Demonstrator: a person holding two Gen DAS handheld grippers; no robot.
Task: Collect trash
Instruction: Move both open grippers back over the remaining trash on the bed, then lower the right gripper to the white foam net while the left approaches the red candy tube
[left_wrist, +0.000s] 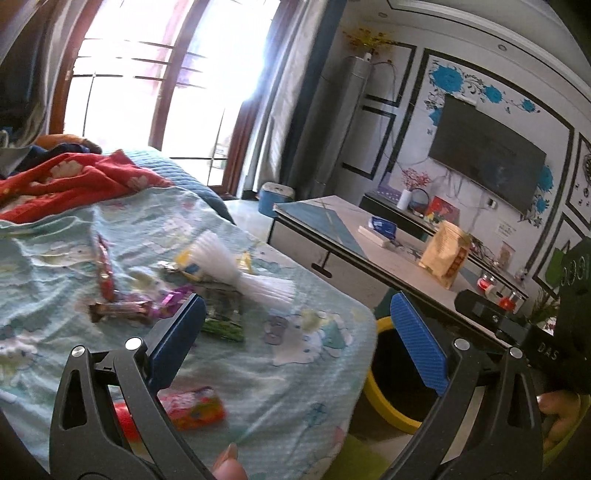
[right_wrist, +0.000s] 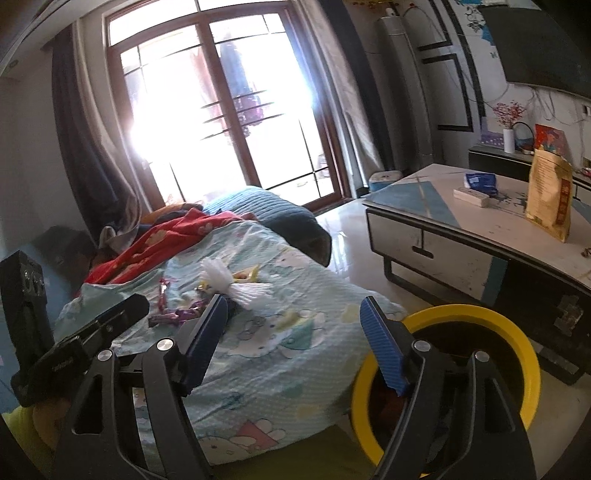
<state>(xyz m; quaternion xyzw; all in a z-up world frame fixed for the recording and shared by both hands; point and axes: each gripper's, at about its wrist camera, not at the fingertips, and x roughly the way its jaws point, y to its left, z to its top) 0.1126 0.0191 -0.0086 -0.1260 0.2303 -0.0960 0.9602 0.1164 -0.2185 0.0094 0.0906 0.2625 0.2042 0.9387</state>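
Wrappers (left_wrist: 122, 308) scattered on bed (left_wrist: 295, 369), just ahead-left of left gripper (left_wrist: 299, 332); white foam net (left_wrist: 236, 273) among them. Yellow bin (right_wrist: 524, 354) under right gripper (right_wrist: 295, 325), its right finger over rim. Both grippers wide, nothing held. Bench (right_wrist: 480, 236) beyond, right.

We are making out only one readable marking: the letters "DAS" in pale print on the black body of the right gripper (left_wrist: 546, 350), seen at the right edge of the left wrist view. The tan standing pouch (left_wrist: 445, 254) on the tabletop (left_wrist: 388, 266) is carrying a red panel and rows of print, but we are finding them too blurred to read in either view.
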